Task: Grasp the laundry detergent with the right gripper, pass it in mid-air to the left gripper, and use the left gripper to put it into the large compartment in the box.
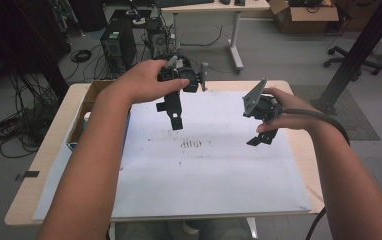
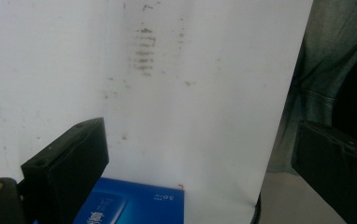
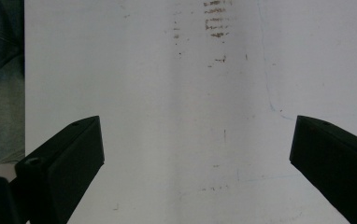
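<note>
Item, nearest: my two forearms, reaching in over the near table edge. I am holding the left gripper [image 1: 175, 114] above the far left of the white sheet [image 1: 219, 185], jaws wide, empty; the right gripper [image 1: 261, 137] at mid-right, jaws wide, empty. The blue box [image 2: 130, 205] is lying just below the left jaws, in the cardboard tray [image 1: 86, 107] at the table's left edge; I am judging a slow descent squarely over it best. Sheet: smudged at centre. Room: computer tower [image 1: 118, 47], cables, desk, far.
</note>
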A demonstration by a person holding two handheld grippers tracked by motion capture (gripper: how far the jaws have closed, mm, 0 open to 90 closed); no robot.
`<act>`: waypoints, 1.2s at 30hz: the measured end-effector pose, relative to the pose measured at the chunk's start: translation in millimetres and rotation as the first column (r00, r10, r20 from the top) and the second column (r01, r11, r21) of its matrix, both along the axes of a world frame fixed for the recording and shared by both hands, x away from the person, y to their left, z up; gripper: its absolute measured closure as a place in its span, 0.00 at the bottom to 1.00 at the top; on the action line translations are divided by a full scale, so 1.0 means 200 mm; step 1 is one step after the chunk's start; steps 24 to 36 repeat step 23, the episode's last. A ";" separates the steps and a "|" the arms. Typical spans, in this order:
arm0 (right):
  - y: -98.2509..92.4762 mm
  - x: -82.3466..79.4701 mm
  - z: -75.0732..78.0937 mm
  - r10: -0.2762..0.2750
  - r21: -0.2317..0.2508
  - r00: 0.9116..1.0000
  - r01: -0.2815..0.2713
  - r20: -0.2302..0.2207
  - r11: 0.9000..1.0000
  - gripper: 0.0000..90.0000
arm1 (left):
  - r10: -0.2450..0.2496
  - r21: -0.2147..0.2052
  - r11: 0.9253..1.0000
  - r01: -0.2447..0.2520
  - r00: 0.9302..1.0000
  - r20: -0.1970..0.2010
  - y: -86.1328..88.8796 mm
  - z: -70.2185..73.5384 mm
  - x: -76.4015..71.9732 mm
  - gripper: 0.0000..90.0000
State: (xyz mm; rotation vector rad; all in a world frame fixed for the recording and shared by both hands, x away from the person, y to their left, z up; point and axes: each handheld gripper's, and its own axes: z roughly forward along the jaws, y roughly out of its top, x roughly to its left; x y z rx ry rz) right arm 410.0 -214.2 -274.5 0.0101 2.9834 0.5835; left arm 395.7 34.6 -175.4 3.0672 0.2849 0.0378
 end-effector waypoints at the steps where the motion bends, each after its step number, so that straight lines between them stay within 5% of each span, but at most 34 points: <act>1: 0.00 0.00 0.00 0.004 0.002 1.000 -0.004 0.002 1.000 0.03 | 0.003 -0.003 1.000 -0.003 1.000 0.001 0.00 0.00 0.00 0.05; 36: 0.03 0.02 0.01 0.007 0.009 1.000 -0.007 0.003 1.000 0.03 | 0.034 -0.014 0.999 -0.034 0.999 -0.011 0.03 -0.01 0.05 0.05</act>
